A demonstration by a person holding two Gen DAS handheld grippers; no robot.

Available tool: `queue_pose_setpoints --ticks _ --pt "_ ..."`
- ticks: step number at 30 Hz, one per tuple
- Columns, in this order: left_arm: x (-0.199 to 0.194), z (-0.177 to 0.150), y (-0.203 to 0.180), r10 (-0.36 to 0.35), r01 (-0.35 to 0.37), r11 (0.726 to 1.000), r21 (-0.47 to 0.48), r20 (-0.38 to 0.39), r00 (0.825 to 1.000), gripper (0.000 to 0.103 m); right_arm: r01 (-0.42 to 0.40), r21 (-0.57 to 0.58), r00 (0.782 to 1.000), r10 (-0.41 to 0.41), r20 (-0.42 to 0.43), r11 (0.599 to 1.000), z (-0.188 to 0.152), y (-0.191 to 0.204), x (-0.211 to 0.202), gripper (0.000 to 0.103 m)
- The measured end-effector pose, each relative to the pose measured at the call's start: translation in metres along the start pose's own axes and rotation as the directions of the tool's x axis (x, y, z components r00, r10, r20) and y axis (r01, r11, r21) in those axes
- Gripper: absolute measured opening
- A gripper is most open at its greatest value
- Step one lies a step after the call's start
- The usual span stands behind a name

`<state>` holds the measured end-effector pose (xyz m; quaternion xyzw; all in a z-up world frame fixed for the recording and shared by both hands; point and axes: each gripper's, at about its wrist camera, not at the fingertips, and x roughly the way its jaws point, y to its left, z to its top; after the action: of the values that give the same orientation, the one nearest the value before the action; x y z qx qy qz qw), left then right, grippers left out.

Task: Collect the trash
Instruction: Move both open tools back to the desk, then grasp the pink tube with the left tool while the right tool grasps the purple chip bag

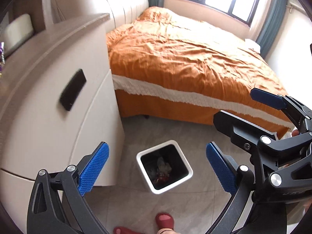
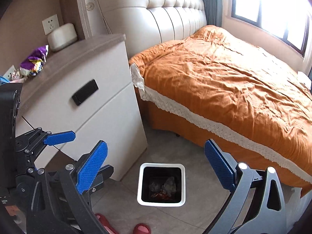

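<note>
Left to right: a purple wrapper lies on the bedside table, well apart from both grippers. Left gripper and right gripper hover over the floor, fingers spread wide and empty, framing the white bin holding crumpled trash.

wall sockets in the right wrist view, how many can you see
2. One wall socket above the nightstand, beside the white case; another lower left behind the wrappers, partly hidden. More may be hidden.
</note>
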<state>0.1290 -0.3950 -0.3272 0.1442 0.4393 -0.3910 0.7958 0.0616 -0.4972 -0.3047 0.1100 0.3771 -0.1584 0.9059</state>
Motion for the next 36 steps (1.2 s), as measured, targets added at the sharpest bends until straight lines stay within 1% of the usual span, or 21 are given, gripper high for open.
queue_pose_setpoints --ticks 2,6,10,12,16,18,20,23,27,31,32,36 --pt "-0.022 0.007 0.004 0.029 -0.029 0.999 -0.016 0.031 0.999 0.098 -0.019 -0.018 0.999 0.020 0.033 1.000 0.014 0.007 -0.015 0.099" --pt "-0.063 0.020 0.017 0.108 -0.103 0.993 -0.049 0.091 0.990 0.098 -0.074 -0.066 0.992 0.080 0.099 0.995 0.042 0.028 -0.040 0.099" --pt "-0.103 0.029 0.039 0.180 -0.166 0.981 -0.099 0.147 0.973 0.098 -0.131 -0.127 0.978 0.149 0.144 0.983 0.069 0.056 -0.056 0.099" --pt "-0.119 0.031 0.052 0.216 -0.197 0.973 -0.123 0.162 0.963 0.098 -0.143 -0.166 0.971 0.170 0.167 0.976 0.082 0.074 -0.062 0.099" --pt "-0.146 0.031 0.082 0.275 -0.248 0.955 -0.160 0.178 0.945 0.098 -0.179 -0.212 0.959 0.218 0.180 0.961 0.103 0.110 -0.067 0.099" --pt "-0.155 0.029 0.099 0.297 -0.268 0.948 -0.172 0.179 0.938 0.098 -0.203 -0.229 0.952 0.246 0.180 0.952 0.112 0.129 -0.065 0.099" --pt "-0.166 0.029 0.120 0.328 -0.296 0.937 -0.184 0.184 0.927 0.098 -0.220 -0.250 0.947 0.268 0.178 0.943 0.120 0.147 -0.061 0.099" --pt "-0.179 0.029 0.150 0.358 -0.321 0.926 -0.198 0.193 0.914 0.098 -0.232 -0.282 0.943 0.287 0.170 0.931 0.132 0.174 -0.052 0.099" --pt "-0.189 0.033 0.194 0.393 -0.355 0.912 -0.206 0.194 0.899 0.098 -0.266 -0.303 0.934 0.323 0.155 0.915 0.146 0.208 -0.039 0.099" --pt "-0.193 0.039 0.226 0.414 -0.381 0.905 -0.188 0.197 0.889 0.098 -0.287 -0.316 0.931 0.342 0.131 0.904 0.157 0.236 -0.020 0.099" --pt "-0.192 0.041 0.234 0.413 -0.382 0.907 -0.177 0.198 0.889 0.098 -0.298 -0.314 0.930 0.349 0.118 0.902 0.159 0.242 -0.014 0.099" --pt "-0.177 0.051 0.264 0.388 -0.371 0.921 -0.120 0.172 0.905 0.098 -0.336 -0.283 0.928 0.367 0.066 0.898 0.168 0.262 0.014 0.099"
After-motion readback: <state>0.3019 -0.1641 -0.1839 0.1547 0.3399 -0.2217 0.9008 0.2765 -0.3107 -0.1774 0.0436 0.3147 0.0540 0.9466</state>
